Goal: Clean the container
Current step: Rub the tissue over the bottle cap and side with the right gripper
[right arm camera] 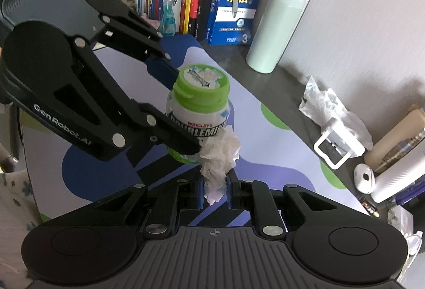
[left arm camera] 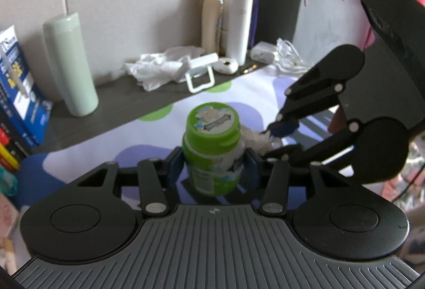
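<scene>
Left gripper clamped on gum container, upright mid-desk; container base hidden behind fingers. Right gripper pinched crumpled tissue against container's side; label partly covered.

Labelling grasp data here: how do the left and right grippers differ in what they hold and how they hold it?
The left gripper is shut on the green-lidded gum bottle, a rigid container; the right gripper is shut on a soft crumpled tissue. The left gripper's jaws stand wide apart around the bottle's body; the right gripper's jaws are pinched close. The left gripper steadies the bottle upright, while the right gripper presses the tissue against the bottle's side. Both have black linkages and blue pads.
</scene>
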The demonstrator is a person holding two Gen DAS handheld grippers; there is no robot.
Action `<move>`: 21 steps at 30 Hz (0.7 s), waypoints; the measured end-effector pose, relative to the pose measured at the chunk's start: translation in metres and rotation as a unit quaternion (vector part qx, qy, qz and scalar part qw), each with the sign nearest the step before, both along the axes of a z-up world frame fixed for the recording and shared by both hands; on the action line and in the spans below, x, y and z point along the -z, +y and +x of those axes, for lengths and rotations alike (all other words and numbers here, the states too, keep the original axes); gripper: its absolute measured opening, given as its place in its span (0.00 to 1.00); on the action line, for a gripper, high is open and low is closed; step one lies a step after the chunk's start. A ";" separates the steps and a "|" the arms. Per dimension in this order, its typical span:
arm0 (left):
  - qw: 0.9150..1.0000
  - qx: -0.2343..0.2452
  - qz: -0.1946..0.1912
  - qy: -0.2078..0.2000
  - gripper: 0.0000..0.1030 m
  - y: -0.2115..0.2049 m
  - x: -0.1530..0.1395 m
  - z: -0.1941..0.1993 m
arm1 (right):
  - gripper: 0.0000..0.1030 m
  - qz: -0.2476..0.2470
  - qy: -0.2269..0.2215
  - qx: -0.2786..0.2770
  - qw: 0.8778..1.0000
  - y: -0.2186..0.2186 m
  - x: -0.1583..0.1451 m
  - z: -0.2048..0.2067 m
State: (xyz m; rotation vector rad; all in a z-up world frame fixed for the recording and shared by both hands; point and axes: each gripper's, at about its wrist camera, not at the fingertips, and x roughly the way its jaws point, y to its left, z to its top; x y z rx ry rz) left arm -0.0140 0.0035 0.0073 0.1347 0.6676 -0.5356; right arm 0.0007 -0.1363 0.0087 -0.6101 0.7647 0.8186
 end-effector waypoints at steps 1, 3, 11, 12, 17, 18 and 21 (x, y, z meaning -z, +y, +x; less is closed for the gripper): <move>1.000 0.000 0.000 0.000 0.46 0.000 0.000 0.000 | 0.15 -0.001 0.001 0.000 1.000 0.000 0.001 0.000; 1.000 0.000 -0.002 0.000 0.46 0.001 -0.001 0.000 | 0.15 -0.002 0.002 0.000 1.000 0.000 0.002 0.000; 1.000 0.000 -0.001 -0.002 0.46 0.001 -0.001 -0.001 | 0.15 -0.006 0.006 -0.001 1.000 0.002 0.006 0.000; 1.000 0.000 -0.001 -0.002 0.46 0.001 -0.001 -0.001 | 0.15 -0.007 0.005 -0.001 1.000 0.002 0.005 0.000; 1.000 0.001 -0.001 -0.002 0.46 0.001 -0.002 -0.001 | 0.15 -0.005 -0.004 -0.001 1.000 0.002 -0.001 0.000; 1.000 0.001 -0.001 -0.002 0.46 0.001 -0.001 -0.001 | 0.15 -0.004 -0.006 -0.001 1.000 0.002 -0.003 0.000; 1.000 0.002 0.000 -0.002 0.46 0.001 -0.001 -0.001 | 0.15 0.000 -0.013 0.001 1.000 0.001 -0.009 0.000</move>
